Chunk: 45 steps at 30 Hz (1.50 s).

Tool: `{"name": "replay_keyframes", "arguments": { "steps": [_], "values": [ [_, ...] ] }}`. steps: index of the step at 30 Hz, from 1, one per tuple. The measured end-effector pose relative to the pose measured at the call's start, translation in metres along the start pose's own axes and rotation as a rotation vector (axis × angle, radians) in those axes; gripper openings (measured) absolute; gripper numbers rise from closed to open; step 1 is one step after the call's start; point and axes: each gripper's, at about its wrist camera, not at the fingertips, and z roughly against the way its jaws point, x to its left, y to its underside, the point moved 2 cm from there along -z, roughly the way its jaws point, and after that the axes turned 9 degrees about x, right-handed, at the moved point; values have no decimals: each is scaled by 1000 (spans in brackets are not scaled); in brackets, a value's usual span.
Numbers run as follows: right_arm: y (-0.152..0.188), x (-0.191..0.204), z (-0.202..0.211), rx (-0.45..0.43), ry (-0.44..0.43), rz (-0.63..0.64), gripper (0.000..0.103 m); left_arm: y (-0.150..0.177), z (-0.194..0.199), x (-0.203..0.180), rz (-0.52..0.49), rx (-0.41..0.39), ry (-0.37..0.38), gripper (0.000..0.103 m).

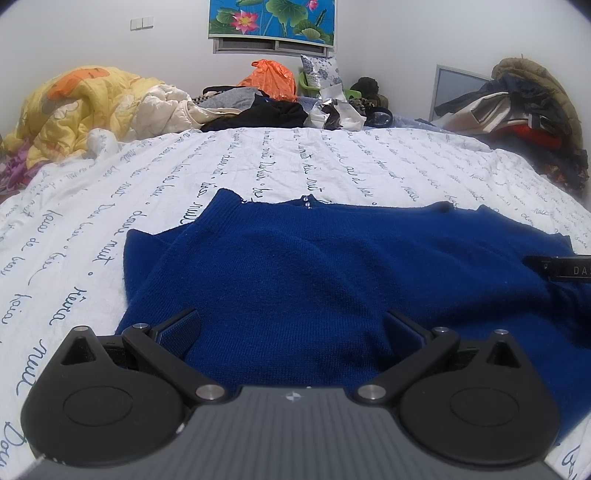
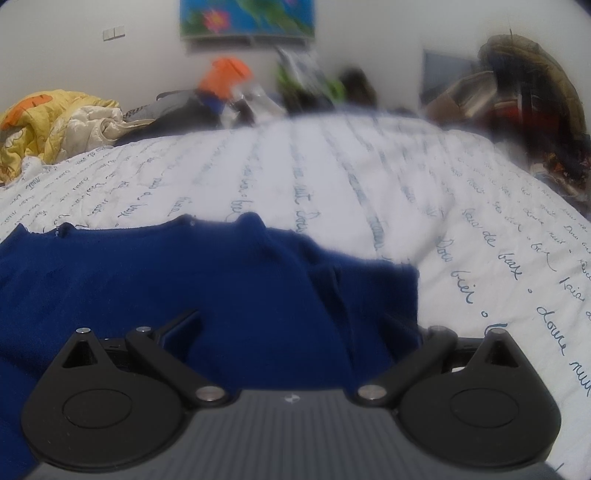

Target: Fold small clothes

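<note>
Blue knit sweater (image 1: 295, 266) lies spread on the bed, on a white sheet (image 1: 332, 162) printed with lines of dark cursive script. Its neckline, with small shiny beads at the middle, points toward the far end of the bed, and a sleeve folds out at the left side in the left wrist view.

Left gripper (image 1: 291, 325) sits low over the near part of the sweater, its jaws spread wide apart with knit fabric between them but nothing clamped. At the right edge of that view a black bar of the other tool shows over the sweater.

Right gripper (image 2: 291, 325) is over the sweater's right portion (image 2: 221, 280), where the cloth bunches into ridges and ends in a straight edge against the sheet. Its jaws are also wide apart, holding nothing. This view is blurred toward the far side.

At the head of the bed lie a yellow quilt (image 1: 85, 107), an orange plastic bag (image 1: 269, 79), dark clothes and a patterned pillow (image 1: 320, 70). A lotus picture (image 1: 273, 18) hangs on the wall, and a heap of coats (image 1: 524, 107) stands at the right.
</note>
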Motion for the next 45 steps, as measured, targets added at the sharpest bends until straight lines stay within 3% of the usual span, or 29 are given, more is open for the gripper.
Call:
{"name": "replay_keyframes", "arguments": {
  "steps": [8, 14, 24, 45],
  "values": [
    [4, -2, 4, -5, -2, -20, 103, 0, 0, 0, 1, 0, 1, 103],
    [21, -9, 21, -6, -40, -80, 103, 0, 0, 0, 1, 0, 1, 103],
    [46, -7, 44, 15, -33, -68, 103, 0, 0, 1, 1, 0, 1, 103],
    [48, -8, 45, 16, -39, -67, 103, 0, 0, 1, 1, 0, 2, 103]
  ]
}}
